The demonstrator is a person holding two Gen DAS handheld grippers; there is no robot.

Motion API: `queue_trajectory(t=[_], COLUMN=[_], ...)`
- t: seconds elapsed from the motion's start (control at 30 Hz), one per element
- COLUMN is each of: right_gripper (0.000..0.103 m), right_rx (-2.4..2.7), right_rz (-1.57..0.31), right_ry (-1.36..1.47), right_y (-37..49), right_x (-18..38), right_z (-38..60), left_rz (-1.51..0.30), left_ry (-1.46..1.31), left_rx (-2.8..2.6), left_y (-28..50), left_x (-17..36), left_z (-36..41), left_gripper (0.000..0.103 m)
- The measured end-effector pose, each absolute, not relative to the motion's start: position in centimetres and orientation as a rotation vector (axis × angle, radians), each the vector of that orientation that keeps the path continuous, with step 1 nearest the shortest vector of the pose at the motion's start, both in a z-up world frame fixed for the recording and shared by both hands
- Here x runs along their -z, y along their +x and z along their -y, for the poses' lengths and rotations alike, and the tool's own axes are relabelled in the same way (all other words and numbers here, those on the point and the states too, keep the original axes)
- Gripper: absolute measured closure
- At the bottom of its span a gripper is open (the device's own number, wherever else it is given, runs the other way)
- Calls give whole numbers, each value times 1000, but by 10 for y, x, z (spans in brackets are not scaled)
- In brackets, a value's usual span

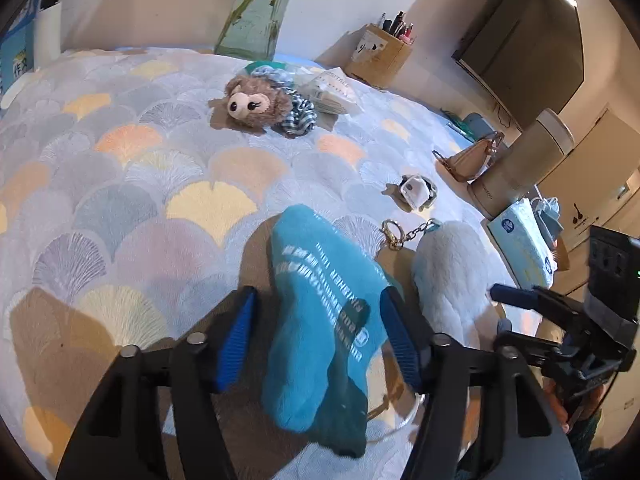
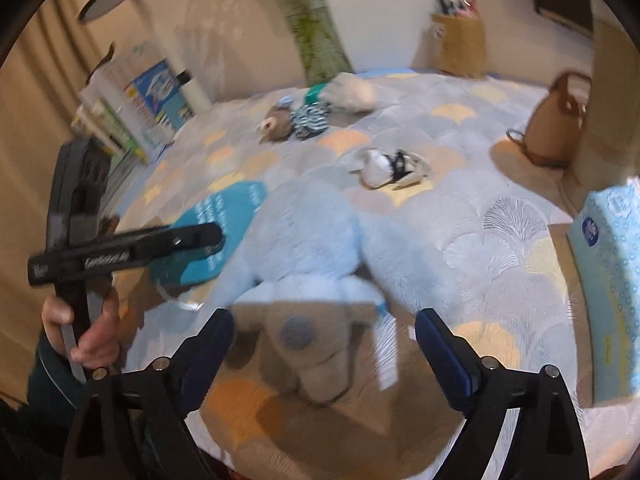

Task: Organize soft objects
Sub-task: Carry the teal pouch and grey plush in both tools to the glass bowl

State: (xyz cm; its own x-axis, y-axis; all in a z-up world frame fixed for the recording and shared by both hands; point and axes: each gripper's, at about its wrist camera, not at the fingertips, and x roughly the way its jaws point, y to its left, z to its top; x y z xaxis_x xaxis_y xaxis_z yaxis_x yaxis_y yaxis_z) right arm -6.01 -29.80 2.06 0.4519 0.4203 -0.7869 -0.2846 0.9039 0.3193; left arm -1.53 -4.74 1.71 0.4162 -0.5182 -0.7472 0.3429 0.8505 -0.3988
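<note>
A teal plush pouch with white lettering (image 1: pixel 320 312) lies on the fan-patterned cloth, between the open jaws of my left gripper (image 1: pixel 320 320). A pale blue plush toy (image 2: pixel 320 240) with a brown face lies just right of it; my right gripper (image 2: pixel 324 344) is open over its face. The same toy (image 1: pixel 452 280) shows in the left wrist view with a gold keychain (image 1: pixel 396 234). A brown owl plush (image 1: pixel 254 104) and a striped scrunchie (image 1: pixel 298 114) lie at the far side. My right gripper (image 1: pixel 516 312) also shows in the left wrist view.
A small white and black pouch (image 1: pixel 416 192) lies mid-table. A tan handbag (image 2: pixel 554 124), a tissue pack (image 2: pixel 612 264), a wooden pen holder (image 1: pixel 378 56), a glass vase (image 1: pixel 256 12) and a grey cylinder (image 1: pixel 520 164) stand around the cloth's edges. Books (image 2: pixel 132 104) stand at left.
</note>
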Motion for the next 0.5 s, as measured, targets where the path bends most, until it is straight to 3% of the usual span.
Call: queue_trajectory(t=[0.07, 0.13, 0.2, 0.23, 0.27, 0.3, 0.37, 0.4, 0.5], right_gripper=[11, 5, 4, 4, 11, 27, 47, 53, 55], right_rx=[-458, -447, -435, -429, -429, -427, -424, -426, -428], right_rz=[-1044, -1007, -991, -982, -969, -961, -938, -929, -894], right_ry=[199, 195, 179, 165, 130, 98, 25, 23, 63], right_y=[-49, -47, -46, -46, -49, -50, -57, -58, -63], right_x=[-8, -7, -7, -7, -8, -8, -10, -11, -22], right_z=[295, 286, 273, 267, 258, 252, 239, 239, 249], left_rz=[-1000, -996, -1002, -1001, -996, -992, -969, -955, -910], left_ry=[-192, -183, -159, -149, -142, -137, -122, -117, -120], left_rx=[544, 539, 543, 542, 549, 555, 558, 566, 588], left_y=[-14, -14, -15, -15, -17, -19, -24, -27, -35], left_x=[-17, -16, -14, -14, -14, -15, -20, -23, -38], left_z=[52, 58, 66, 69, 72, 74, 78, 79, 80], left_gripper=[44, 52, 75, 80, 91, 92, 93, 93, 93])
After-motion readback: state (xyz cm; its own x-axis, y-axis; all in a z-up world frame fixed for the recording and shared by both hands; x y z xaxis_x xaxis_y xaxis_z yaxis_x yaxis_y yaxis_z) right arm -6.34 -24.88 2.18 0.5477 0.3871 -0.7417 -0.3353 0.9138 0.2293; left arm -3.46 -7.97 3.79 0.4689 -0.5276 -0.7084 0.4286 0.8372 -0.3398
